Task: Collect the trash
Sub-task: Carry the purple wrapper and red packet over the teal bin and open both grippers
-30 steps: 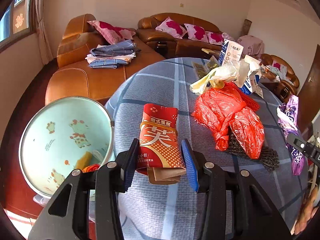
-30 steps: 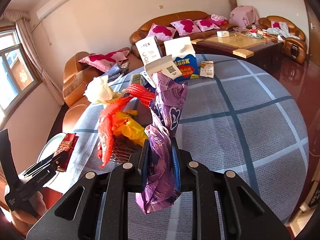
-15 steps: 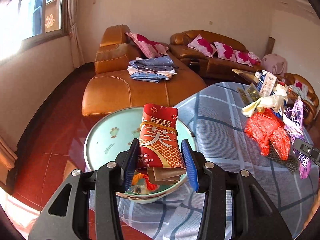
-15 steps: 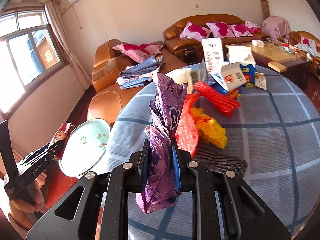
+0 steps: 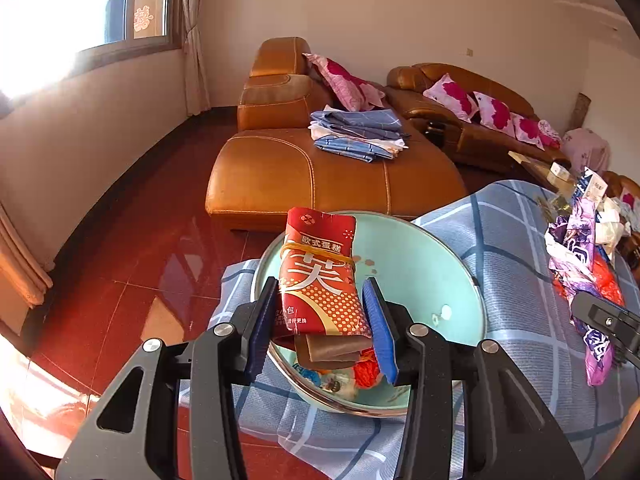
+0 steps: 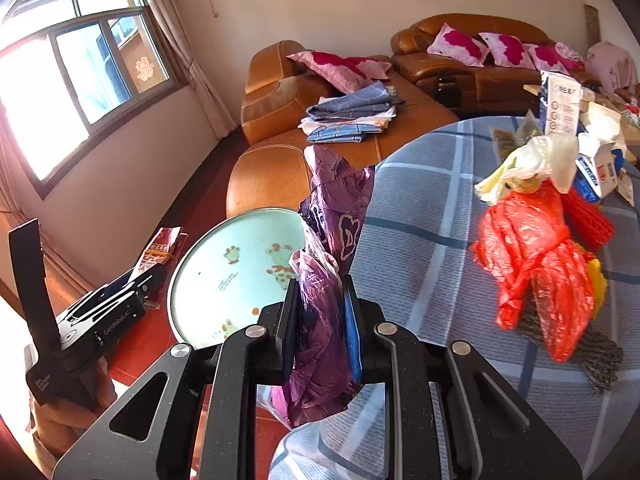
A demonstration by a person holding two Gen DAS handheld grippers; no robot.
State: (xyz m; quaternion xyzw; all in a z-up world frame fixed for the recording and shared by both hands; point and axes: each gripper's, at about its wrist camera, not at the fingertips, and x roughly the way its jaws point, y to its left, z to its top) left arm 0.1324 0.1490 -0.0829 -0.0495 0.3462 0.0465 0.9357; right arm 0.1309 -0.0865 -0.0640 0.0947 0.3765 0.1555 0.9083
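Left gripper point(image 5: 322, 316): jaws closed on a red packet point(image 5: 320, 276), which stands upright between the blue pads, a folded brown flap hanging under it. Directly beyond and below the fingers sits a pale green basin point(image 5: 432, 276) at the edge of a table point(image 5: 512, 224) covered in blue checked cloth. Scraps, one of them orange, lie in the basin bottom beneath the packet.

Right gripper point(image 6: 320, 320): jaws nearly together, clamped on a crumpled purple bag point(image 6: 332, 216), which rises above the fingers and hangs out below them. The basin point(image 6: 224, 272) lies just left of and beyond these fingers; whether the bag is over its rim cannot be told. The left gripper with its packet point(image 6: 158, 250) shows at the far left of this view, a hand point(image 6: 60, 412) under it.

Remaining on the table, right of the right gripper: a red plastic bag point(image 6: 536, 260) lying on dark netting point(image 6: 600, 356), a whitish bag point(image 6: 536, 160) beyond it, and cartons point(image 6: 600, 164) further back.

Beyond the table: a brown sofa point(image 5: 320, 168) with folded cloths point(image 5: 356, 132) on it.
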